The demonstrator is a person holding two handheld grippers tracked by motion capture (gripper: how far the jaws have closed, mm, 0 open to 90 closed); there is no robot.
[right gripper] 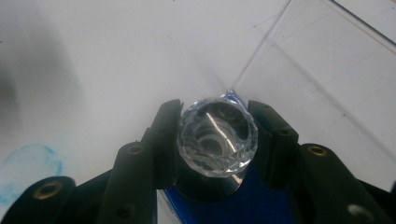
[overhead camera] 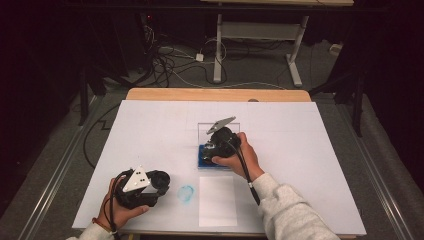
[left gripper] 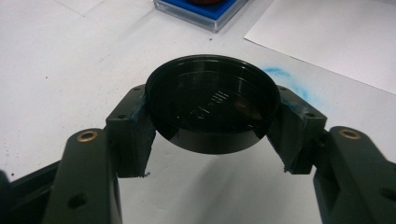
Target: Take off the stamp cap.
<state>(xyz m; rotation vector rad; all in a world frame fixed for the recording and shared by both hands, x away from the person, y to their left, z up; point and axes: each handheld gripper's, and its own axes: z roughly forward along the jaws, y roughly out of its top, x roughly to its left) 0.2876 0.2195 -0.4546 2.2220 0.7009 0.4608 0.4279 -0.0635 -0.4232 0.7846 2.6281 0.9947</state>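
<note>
Nearest the lens, a round black lid (left gripper: 212,109) is gripped across its rim by the left tongs (left gripper: 212,135), which are closed on it and held just above the white tabletop (overhead camera: 150,130), near its front left, beside a smudge of blue stain (overhead camera: 186,193). Farther off, a faceted glass knob (right gripper: 217,136) is clamped between the pads of the right tongs (right gripper: 217,140), also closed, over a clear case with a blue insert (overhead camera: 204,156) near the middle of the tabletop. The knob seems to crown a dark round body seated in the blue insert, though what it is cannot be told. A white sheet of paper (overhead camera: 217,201) lies in front of the case. The lid is judged light and stiff, with a smooth, rather slippery wall, so it is best taken across its widest part, as now. The knob is judged hard, slick and easily chipped; it should be held squarely on opposite facets with moderate pressure and lifted straight.
</note>
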